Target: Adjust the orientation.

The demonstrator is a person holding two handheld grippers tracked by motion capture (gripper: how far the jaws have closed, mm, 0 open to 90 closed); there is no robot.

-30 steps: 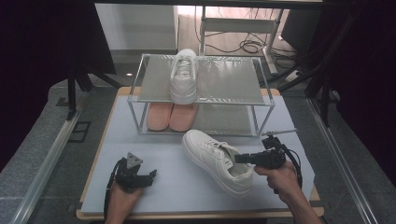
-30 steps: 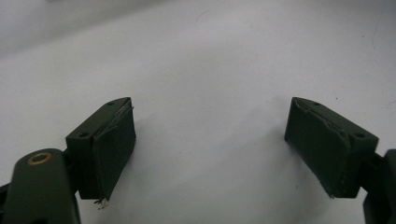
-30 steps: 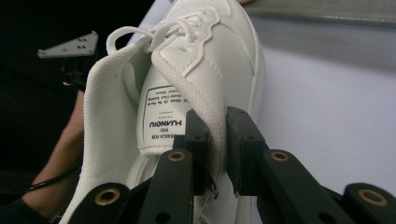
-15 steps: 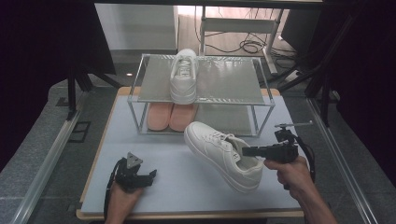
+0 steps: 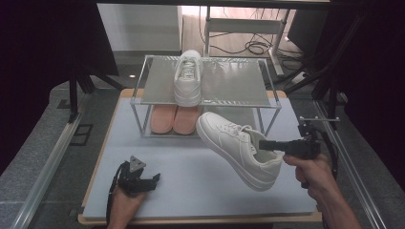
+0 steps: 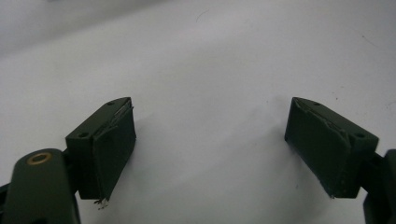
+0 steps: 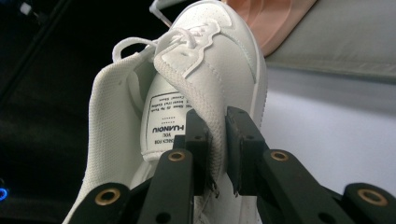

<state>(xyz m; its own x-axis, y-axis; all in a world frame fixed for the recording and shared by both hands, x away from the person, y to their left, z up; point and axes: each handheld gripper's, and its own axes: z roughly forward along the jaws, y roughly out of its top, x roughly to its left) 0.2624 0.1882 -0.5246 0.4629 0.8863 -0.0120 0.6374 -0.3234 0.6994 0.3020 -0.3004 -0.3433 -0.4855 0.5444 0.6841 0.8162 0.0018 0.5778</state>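
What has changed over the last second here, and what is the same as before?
The right gripper, shut on the side wall of the white lace-up sneaker, has lifted it off the grey mat toward the clear two-tier shoe rack. The left gripper stayed open on the mat; the second white sneaker and the pink soles are unmoved.

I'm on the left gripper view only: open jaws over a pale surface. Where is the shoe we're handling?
Observer: The white sneaker is in the right gripper, off the mat, toe towards the rack.
Operator: What part is pinched?
Observer: The collar edge beside the tongue, seen in the right gripper view.
Operator: Is the rack free?
Observer: Its top shelf holds one matching white sneaker on the left half; the right half is bare. A pink pair sits underneath.
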